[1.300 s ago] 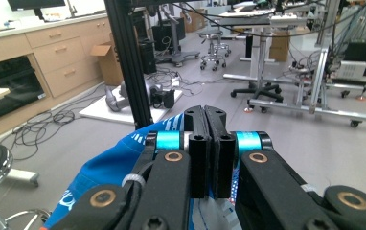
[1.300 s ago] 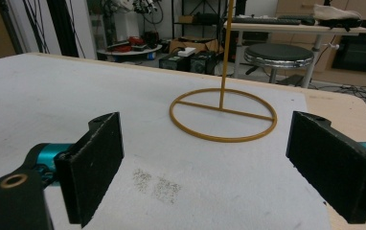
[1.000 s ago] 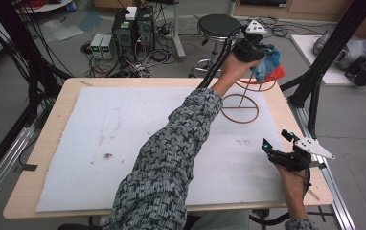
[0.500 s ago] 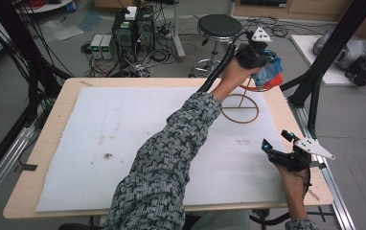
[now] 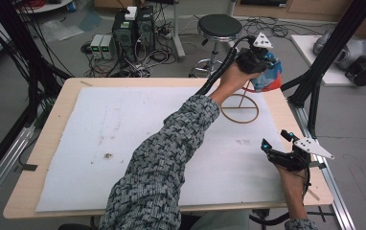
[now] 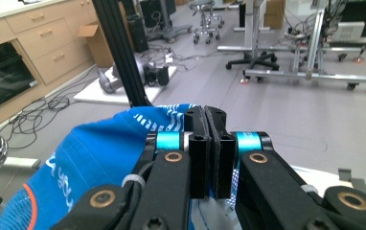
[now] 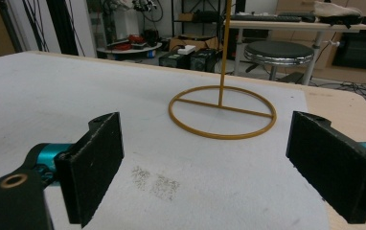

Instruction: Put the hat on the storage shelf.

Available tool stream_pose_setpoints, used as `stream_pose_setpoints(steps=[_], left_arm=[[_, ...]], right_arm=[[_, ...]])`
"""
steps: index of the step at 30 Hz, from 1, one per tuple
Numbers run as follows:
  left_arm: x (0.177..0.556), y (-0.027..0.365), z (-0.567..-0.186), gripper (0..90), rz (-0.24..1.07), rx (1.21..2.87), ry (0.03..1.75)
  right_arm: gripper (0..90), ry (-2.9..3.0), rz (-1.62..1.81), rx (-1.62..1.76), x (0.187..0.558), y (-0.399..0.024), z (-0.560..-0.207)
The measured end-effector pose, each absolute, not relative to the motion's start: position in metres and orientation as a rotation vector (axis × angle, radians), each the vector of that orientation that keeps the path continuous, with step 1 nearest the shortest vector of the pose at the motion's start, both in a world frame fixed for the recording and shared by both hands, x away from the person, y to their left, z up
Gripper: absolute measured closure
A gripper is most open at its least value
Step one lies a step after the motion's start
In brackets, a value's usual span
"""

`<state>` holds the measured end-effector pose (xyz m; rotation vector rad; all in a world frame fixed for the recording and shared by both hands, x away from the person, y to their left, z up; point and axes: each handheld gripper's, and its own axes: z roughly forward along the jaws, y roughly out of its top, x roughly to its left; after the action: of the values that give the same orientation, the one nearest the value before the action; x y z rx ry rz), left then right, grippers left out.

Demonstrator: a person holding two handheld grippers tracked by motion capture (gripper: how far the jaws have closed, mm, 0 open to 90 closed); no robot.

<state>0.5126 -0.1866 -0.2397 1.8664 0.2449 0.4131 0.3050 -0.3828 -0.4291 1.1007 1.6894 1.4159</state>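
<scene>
1. At the far right corner of the table (image 5: 51, 143), I have the left gripper (image 5: 262, 57) raised above the gold stand (image 5: 240, 114), its jaws pressed together on a fold of the blue cloth (image 6: 95, 158); in the left gripper view the pads meet with fabric pinched between them.
2. I judge the step to be hanging the cloth on the stand; I would keep the pinch firm, bring the cloth over the upright rod, and lower slowly so the ring base does not tip.
3. My right gripper (image 7: 205, 163) rests near the table's right edge, jaws spread wide with nothing between them; it could steady the ring if needed.
4. The top of the stand is hidden behind hand and cloth in the high view and cut off in the right gripper view; I cannot tell whether the cloth already touches it.
</scene>
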Motion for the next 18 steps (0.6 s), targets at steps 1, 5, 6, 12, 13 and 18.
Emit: stream_pose_setpoints(steps=[1, 5, 6, 12, 13, 18], left_arm=[[0.512, -0.187, -0.241, 87.9, 0.413, 1.871, 0.241], [0.51, -0.188, -0.243, 87.9, 0.42, 1.885, 0.227], [0.51, -0.188, -0.242, 87.9, 0.42, 1.882, 0.229], [0.506, -0.186, -0.237, 87.9, 0.409, 1.873, 0.218], [0.504, -0.186, -0.237, 87.9, 0.403, 1.875, 0.216], [0.5, -0.186, -0.235, 87.9, 0.399, 1.878, 0.197]], right_arm=[[11.8, 1.689, 1.416, 1.102, 0.305, -0.383, -0.429], [11.8, 1.697, 1.41, 1.1, 0.305, -0.384, -0.429], [11.8, 1.697, 1.409, 1.101, 0.305, -0.383, -0.429], [11.8, 1.694, 1.411, 1.101, 0.305, -0.383, -0.429], [11.8, 1.695, 1.41, 1.1, 0.305, -0.383, -0.429], [11.8, 1.695, 1.415, 1.097, 0.306, -0.382, -0.43]])
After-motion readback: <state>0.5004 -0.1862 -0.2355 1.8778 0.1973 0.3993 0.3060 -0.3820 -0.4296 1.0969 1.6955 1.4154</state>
